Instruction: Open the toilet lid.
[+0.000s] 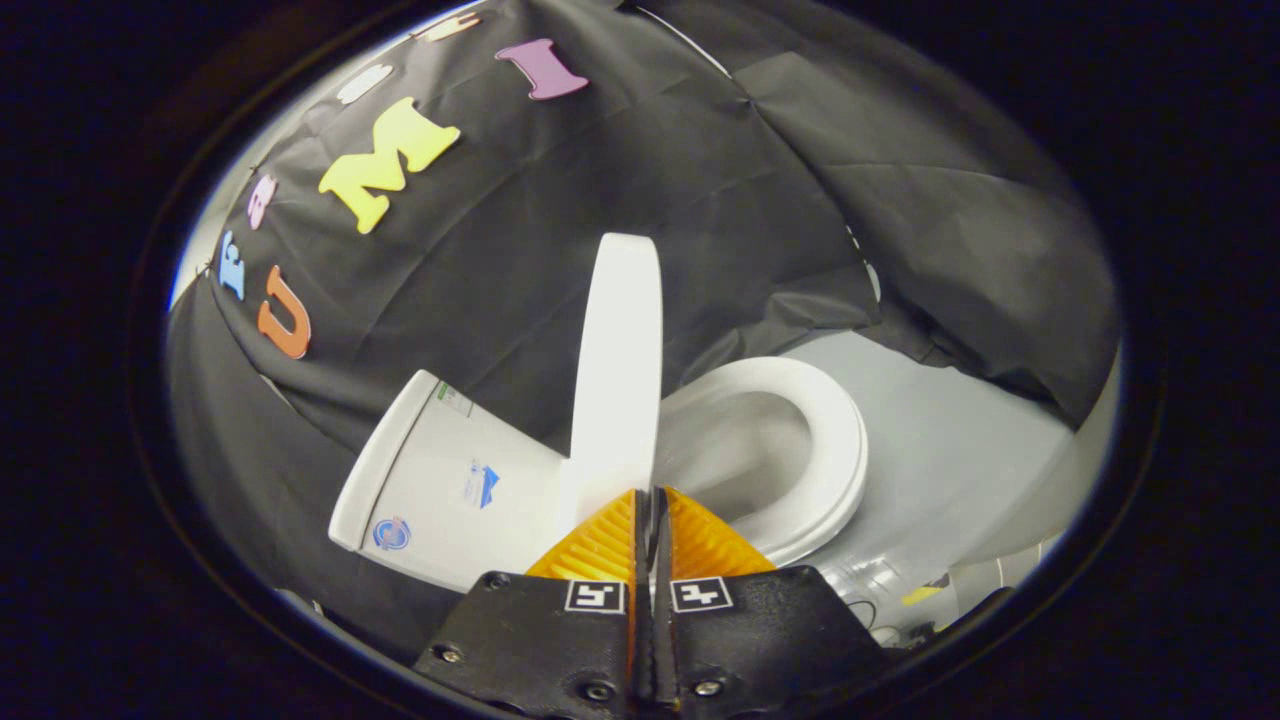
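no wording can be read anywhere: the toilet tank point(440, 480) carries three stickers, a small pale one with a green edge near its top, a blue and white one on its side and a round blue and red one near its lower corner, all too small and blurred to make out. the gripper point(650, 497), whose fingers are pressed together with nothing between them, bears two square black and white coded markers point(595, 596), one on each finger's base, and these show patterns rather than letters or numbers.
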`<state>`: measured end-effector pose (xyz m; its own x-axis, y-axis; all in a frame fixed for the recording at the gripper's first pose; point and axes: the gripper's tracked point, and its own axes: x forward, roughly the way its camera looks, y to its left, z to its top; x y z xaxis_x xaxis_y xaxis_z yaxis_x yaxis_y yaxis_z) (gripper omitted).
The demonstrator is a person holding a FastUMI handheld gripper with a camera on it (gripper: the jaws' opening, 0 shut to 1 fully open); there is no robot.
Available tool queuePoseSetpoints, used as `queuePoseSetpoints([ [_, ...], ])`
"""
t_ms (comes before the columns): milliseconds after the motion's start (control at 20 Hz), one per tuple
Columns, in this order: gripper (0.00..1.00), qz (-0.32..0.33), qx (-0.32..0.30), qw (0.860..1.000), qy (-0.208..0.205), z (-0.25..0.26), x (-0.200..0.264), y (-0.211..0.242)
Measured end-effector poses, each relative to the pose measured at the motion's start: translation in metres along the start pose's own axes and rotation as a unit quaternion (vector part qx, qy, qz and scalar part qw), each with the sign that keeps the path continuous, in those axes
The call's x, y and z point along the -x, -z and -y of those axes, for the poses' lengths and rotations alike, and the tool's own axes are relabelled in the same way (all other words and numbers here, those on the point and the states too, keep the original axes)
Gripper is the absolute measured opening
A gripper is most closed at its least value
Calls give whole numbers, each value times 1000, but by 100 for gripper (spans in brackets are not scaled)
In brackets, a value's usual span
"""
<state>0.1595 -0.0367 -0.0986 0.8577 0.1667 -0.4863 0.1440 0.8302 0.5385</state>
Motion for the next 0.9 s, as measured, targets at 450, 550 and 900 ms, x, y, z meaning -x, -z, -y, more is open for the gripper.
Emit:
queuePoseSetpoints([
  [450,4,20,70,997,10,-45,11,0],
  [550,4,24,81,996,13,-56,11,0],
  [900,5,35,113,993,23,-93,14,5],
])
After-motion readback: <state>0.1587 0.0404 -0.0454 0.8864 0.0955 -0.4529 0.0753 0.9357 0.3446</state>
